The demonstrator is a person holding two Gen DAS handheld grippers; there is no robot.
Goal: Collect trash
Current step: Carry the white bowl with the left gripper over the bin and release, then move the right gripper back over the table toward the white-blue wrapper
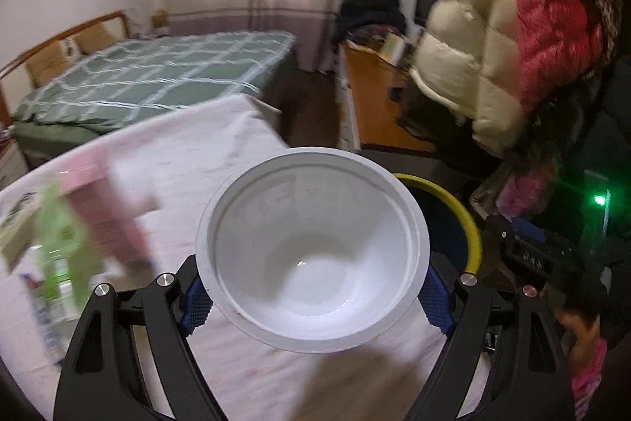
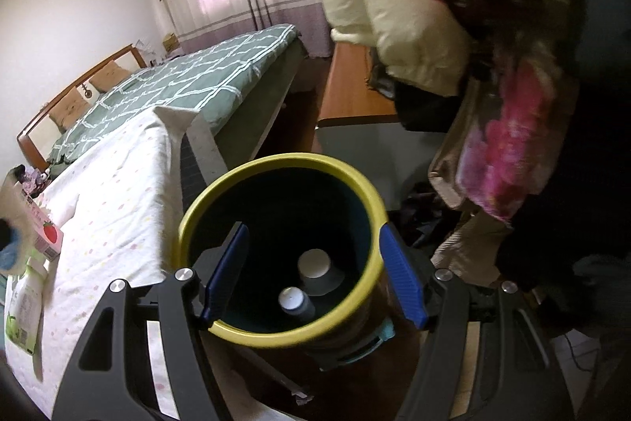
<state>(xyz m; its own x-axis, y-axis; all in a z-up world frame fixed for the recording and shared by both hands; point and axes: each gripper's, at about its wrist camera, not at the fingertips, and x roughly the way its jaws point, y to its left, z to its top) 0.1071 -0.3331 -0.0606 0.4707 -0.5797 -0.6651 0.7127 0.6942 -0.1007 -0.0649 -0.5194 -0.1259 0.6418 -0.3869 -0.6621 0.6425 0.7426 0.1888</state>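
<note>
My left gripper (image 1: 313, 296) is shut on a white plastic bowl (image 1: 311, 247), its blue pads pressing both sides. It holds the bowl above the table's right edge, just left of the yellow-rimmed trash bin (image 1: 469, 219). In the right wrist view my right gripper (image 2: 311, 277) is open and empty, its fingers wide apart over the bin's yellow rim (image 2: 276, 164). Inside the dark bin lie a white cup (image 2: 315, 265) and a small white-capped container (image 2: 294, 300).
A table with a white dotted cloth (image 2: 110, 208) carries a pink carton (image 1: 106, 212), a green pouch (image 1: 63, 243), a strawberry box (image 2: 47, 235) and a green-white packet (image 2: 23, 306). A bed (image 1: 157, 73), a wooden desk (image 1: 374, 93) and hanging jackets (image 1: 512, 26) lie beyond.
</note>
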